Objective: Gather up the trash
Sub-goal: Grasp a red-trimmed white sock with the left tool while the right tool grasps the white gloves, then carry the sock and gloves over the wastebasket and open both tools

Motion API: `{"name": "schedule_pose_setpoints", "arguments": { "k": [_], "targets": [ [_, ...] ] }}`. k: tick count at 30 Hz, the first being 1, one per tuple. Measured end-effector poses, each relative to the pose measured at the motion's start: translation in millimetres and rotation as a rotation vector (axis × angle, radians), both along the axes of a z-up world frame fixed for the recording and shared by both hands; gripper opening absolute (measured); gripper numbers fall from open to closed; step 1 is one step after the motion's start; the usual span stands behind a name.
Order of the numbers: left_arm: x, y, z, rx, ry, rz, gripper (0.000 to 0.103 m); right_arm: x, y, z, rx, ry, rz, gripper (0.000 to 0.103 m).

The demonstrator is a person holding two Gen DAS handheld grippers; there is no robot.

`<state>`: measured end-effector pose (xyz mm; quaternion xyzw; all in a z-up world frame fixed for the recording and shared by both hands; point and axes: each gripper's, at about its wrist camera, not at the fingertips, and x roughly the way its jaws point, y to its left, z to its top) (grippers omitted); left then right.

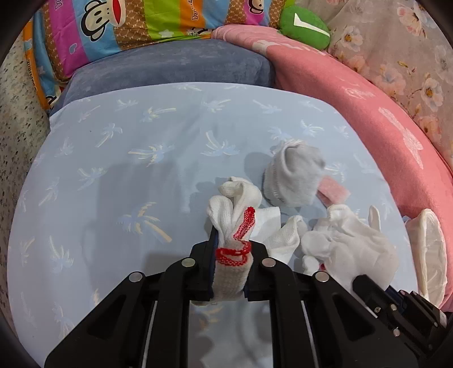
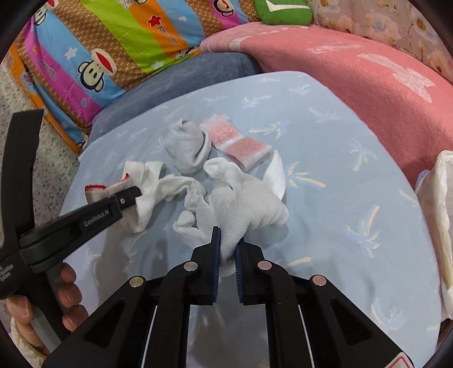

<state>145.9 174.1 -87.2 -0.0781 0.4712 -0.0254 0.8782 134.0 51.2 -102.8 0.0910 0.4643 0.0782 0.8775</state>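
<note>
A white knit glove with a red-trimmed cuff (image 1: 235, 203) lies on the light blue palm-print sheet (image 1: 127, 175). My left gripper (image 1: 232, 246) is shut on its cuff; in the right wrist view the left gripper (image 2: 131, 196) also pinches the red-trimmed glove (image 2: 153, 181). A second white glove (image 2: 249, 203) lies bunched beside it, and my right gripper (image 2: 228, 238) is shut on its near end. In the left wrist view that second glove (image 1: 348, 243) lies at the right, with the right gripper (image 1: 361, 281) at its near edge.
A balled grey sock (image 2: 187, 147) and two pink packets (image 2: 237, 144) lie just beyond the gloves. A white padded item (image 2: 441, 215) sits at the right edge. A pink blanket (image 2: 354, 76), blue-grey pillow (image 1: 170, 65), striped monkey quilt (image 1: 113, 25) and green plush (image 1: 305, 25) border the sheet.
</note>
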Motion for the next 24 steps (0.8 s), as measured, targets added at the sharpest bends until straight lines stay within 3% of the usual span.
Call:
{"name": "schedule_pose_setpoints", "arguments": {
  "k": [10,24],
  "targets": [
    [-20,-34,42,0.003,-0.074,-0.065,0.013,-23,-35,58,0.041,-0.115,-0.062,0.009],
    [-41,-127,114,-0.001,-0.236,-0.27,0.013,-68,-130,140,0.063,-0.303,-0.219,0.009]
  ]
}}
